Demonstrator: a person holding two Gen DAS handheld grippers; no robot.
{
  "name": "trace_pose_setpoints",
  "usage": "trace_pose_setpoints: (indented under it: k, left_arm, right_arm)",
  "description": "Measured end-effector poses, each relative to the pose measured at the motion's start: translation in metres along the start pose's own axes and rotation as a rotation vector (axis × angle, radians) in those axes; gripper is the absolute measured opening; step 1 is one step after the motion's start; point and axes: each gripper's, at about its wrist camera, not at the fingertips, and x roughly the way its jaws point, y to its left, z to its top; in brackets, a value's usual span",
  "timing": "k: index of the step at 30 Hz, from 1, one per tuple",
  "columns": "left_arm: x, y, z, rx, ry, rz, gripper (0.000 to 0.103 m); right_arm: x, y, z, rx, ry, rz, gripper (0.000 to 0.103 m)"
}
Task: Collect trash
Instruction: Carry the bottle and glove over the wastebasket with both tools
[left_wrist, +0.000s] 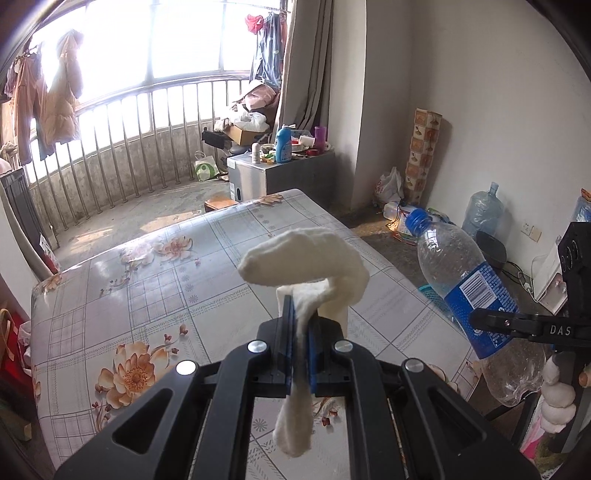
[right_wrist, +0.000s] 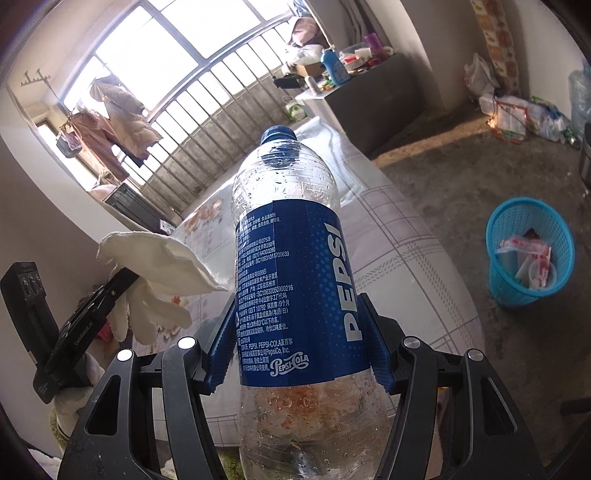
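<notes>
My left gripper (left_wrist: 300, 325) is shut on a white crumpled tissue (left_wrist: 306, 258), which curls above the blue pads and hangs down below them, over the floral table (left_wrist: 147, 295). The right wrist view shows the same tissue (right_wrist: 155, 254) at the left, pinched in that gripper. My right gripper (right_wrist: 297, 332) is shut on an empty clear Pepsi bottle (right_wrist: 295, 280) with a blue label and blue cap, held tilted, cap away from me. In the left wrist view that bottle (left_wrist: 469, 288) appears at the right, clamped by a black finger (left_wrist: 509, 325).
A blue mesh waste basket (right_wrist: 528, 251) with several wrappers inside stands on the concrete floor right of the table. Bags and a large water jug (left_wrist: 480, 210) lie by the wall. A cluttered cabinet (left_wrist: 280, 166) and balcony railing (left_wrist: 129, 147) are beyond the table.
</notes>
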Motion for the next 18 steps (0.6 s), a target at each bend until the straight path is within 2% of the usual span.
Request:
trace_pose_setpoints:
  k: [11, 16, 18]
  left_arm:
    - [0.023, -0.047, 0.032, 0.069, 0.005, -0.073, 0.006]
    - [0.042, -0.088, 0.051, 0.121, 0.009, -0.155, 0.006]
    - [0.051, -0.108, 0.06, 0.151, 0.011, -0.193, 0.006]
  right_arm:
    - [-0.024, -0.032, 0.002, 0.071, -0.068, 0.011, 0.058]
    - [-0.044, -0.062, 0.005, 0.132, -0.124, -0.032, 0.058]
    - [-0.057, -0.082, 0.006, 0.169, -0.156, -0.076, 0.058]
